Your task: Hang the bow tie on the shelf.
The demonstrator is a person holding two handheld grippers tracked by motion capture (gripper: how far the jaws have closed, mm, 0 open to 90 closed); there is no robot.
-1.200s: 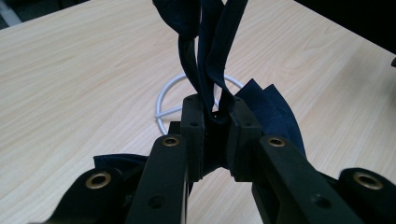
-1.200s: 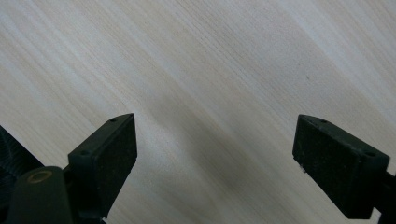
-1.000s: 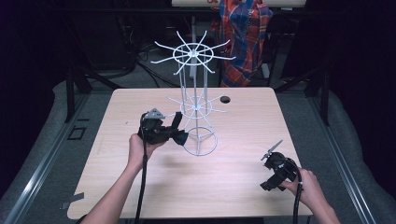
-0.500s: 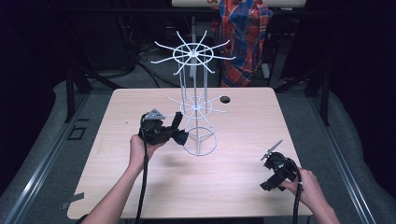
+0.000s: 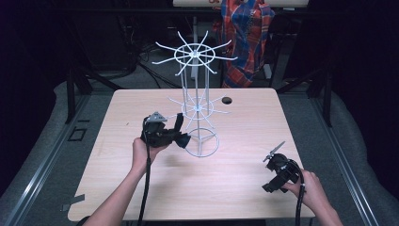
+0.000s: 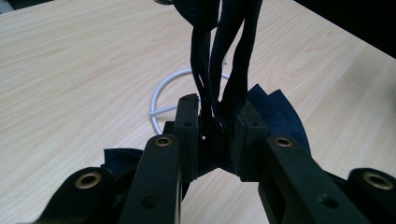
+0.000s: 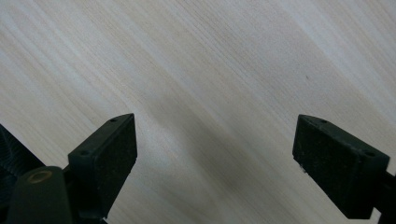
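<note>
A white wire display rack (image 5: 195, 55) with two tiers of hooks stands mid-table on a ring base (image 6: 160, 92). My left gripper (image 5: 184, 140) is beside that base, pointing right. In the left gripper view its jaws (image 6: 215, 122) pinch thin dark navy straps (image 6: 219, 70) that run upward. More navy fabric (image 6: 275, 109) fans out below the pads. The jaws have just been opening slightly, with the straps still between them. My right gripper (image 5: 275, 153) is low over the table's near right part. Its jaws (image 7: 215, 144) are wide apart over bare wood.
The wooden table (image 5: 141, 188) has a small black hole (image 5: 227, 100) near its far edge. A person in a plaid shirt (image 5: 247, 28) stands behind the table. Dark floor and metal rails surround it.
</note>
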